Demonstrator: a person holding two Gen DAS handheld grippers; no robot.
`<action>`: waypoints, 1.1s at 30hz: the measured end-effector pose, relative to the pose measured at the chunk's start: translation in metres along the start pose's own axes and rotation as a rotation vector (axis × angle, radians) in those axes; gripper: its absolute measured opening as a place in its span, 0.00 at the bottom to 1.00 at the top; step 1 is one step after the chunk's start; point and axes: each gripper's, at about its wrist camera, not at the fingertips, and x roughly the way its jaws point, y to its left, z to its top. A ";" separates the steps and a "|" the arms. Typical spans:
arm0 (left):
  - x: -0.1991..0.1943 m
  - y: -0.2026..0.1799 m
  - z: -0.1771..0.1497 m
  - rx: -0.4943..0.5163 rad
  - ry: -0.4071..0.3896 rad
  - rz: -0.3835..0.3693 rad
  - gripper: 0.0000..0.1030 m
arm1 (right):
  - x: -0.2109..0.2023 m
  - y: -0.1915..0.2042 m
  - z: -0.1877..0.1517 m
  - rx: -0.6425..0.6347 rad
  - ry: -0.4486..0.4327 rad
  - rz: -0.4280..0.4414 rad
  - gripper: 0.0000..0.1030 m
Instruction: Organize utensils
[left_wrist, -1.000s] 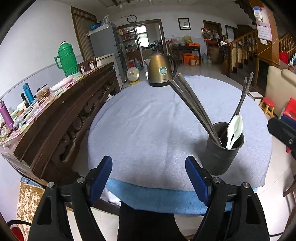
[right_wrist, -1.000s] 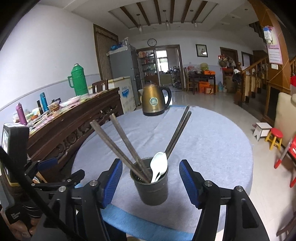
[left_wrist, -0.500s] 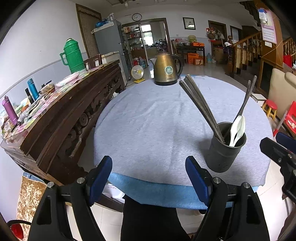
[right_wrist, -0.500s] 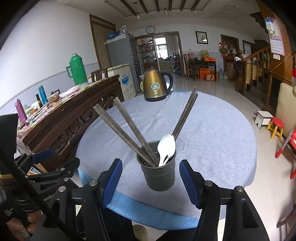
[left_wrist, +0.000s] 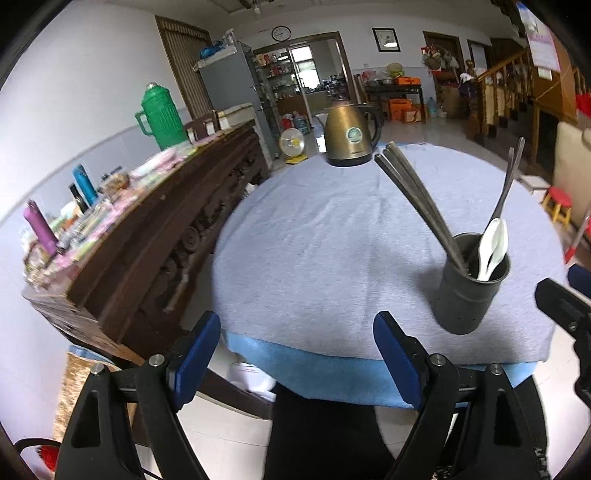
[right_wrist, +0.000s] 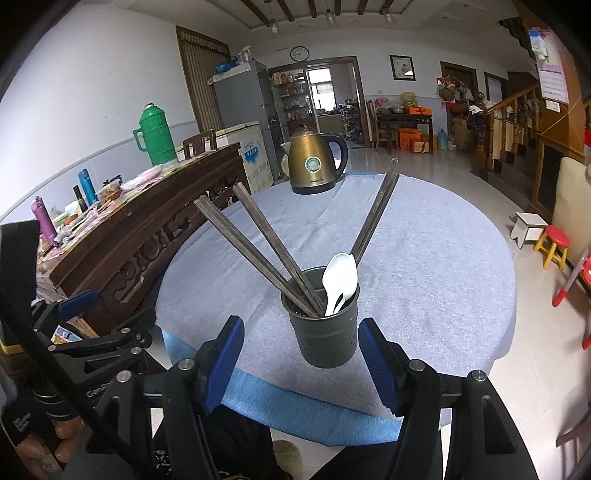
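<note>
1. Holder (right_wrist: 325, 328) stands upright on the table (right_wrist: 424, 266), near its front edge, dead ahead of the right gripper (right_wrist: 301, 363).
2. Right gripper: jaws apart, empty, holder just beyond the tips and lined up with the gap.
3. Left gripper (left_wrist: 295, 350): jaws wide apart, nothing between them; they have just been opening a bit more. Holder (left_wrist: 469, 295) lies off to its right, so right hand looks nearer.
4. Chopsticks (right_wrist: 258, 254) lean up and left out of the holder; another pair (right_wrist: 376, 214) leans up and right. White spoons (right_wrist: 340, 284) sit at the holder's right side, bowls up.
5. Room: table left, right and behind holder is bare up to the kettle (right_wrist: 314, 164), well apart at the far edge.
6. Judgement: utensils all seem stowed; any reach should mind the splayed sticks and the front edge close under the holder.
</note>
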 end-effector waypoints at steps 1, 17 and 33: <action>-0.001 0.000 0.000 0.002 -0.002 0.000 0.83 | -0.001 0.000 0.000 -0.001 -0.001 0.001 0.66; -0.004 0.003 0.000 -0.021 -0.002 -0.027 0.84 | -0.003 -0.003 -0.005 0.006 0.009 -0.016 0.67; -0.005 0.003 -0.001 -0.022 0.000 -0.031 0.84 | 0.002 -0.004 -0.007 0.007 0.026 -0.018 0.67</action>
